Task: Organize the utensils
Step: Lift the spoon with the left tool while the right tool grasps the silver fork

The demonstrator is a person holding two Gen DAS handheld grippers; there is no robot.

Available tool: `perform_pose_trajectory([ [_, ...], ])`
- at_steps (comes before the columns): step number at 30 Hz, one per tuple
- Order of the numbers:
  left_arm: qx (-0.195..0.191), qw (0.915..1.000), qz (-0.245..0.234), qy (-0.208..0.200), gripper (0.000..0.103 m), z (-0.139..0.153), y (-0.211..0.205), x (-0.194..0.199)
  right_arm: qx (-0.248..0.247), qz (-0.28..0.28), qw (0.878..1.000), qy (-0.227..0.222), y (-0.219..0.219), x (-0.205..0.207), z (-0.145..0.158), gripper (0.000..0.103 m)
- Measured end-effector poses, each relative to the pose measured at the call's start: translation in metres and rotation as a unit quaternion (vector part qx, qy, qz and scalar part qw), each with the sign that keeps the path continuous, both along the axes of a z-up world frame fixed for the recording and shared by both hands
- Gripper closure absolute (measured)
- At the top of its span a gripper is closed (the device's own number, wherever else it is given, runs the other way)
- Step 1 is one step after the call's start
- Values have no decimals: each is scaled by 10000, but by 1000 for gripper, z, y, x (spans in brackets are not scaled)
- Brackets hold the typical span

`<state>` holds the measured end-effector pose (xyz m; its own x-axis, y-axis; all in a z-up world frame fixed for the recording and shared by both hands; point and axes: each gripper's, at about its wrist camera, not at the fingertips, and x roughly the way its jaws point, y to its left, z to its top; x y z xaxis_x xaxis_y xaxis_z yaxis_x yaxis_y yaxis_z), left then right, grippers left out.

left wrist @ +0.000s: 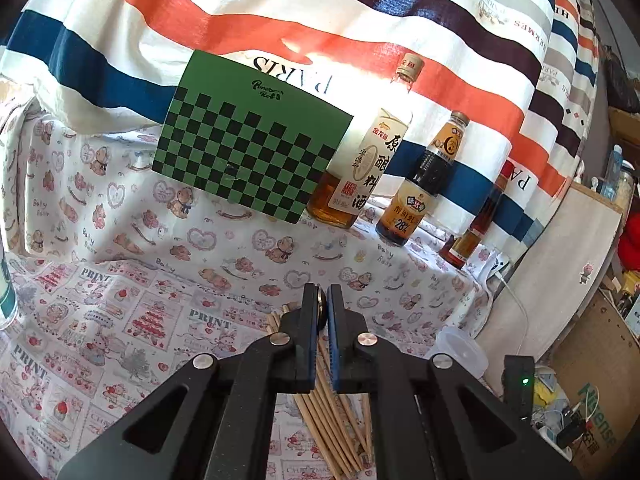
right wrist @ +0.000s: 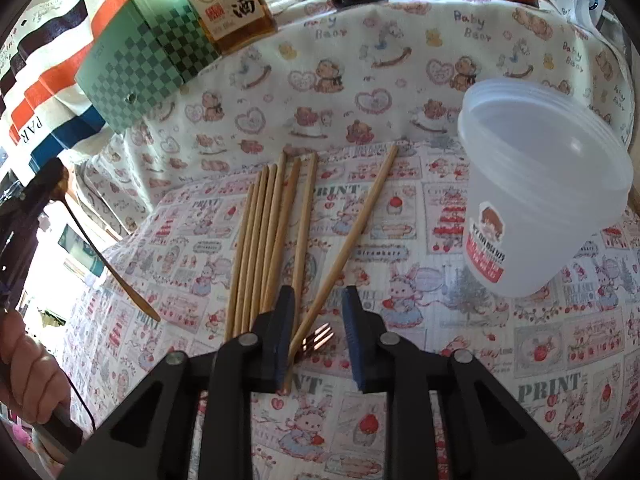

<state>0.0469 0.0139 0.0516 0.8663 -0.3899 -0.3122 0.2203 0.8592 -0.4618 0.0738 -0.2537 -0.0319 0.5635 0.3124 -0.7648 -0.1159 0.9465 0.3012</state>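
**Right gripper straddles the stray chopstick**

In the right wrist view the right gripper (right wrist: 318, 334) points steeply down at the cloth, jaws partly open, nothing pinched yet. Between them lies a single chopstick (right wrist: 352, 236), its long axis running from the lower centre of the frame up to the right, away from the bundle of chopsticks (right wrist: 264, 240) lying nearly straight up the frame just to its left. A copper fork (right wrist: 318, 340) peeks out below the jaws. The plastic tub (right wrist: 544, 184) stands at the right, probably the destination. At the left edge, the left gripper (right wrist: 50, 184) is clamped on a spoon (right wrist: 108, 268), handle slanting down. In the left wrist view its jaws are nearly closed on the bowl.
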Motion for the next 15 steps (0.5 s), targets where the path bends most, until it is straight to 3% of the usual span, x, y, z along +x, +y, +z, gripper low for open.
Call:
perform_pose_trajectory([
  [7, -492, 9986, -157, 79, 99, -10, 4, 5, -191, -64, 9993, 312, 6, 4, -14, 85],
  [12, -423, 9991, -78, 42, 99, -9, 4, 3, -35, -223, 9988, 445, -2, 6, -18, 86],
  [15, -465, 9989, -81, 67, 99, -10, 6, 3, 184, -174, 9983, 533, -5, 7, -20, 92],
])
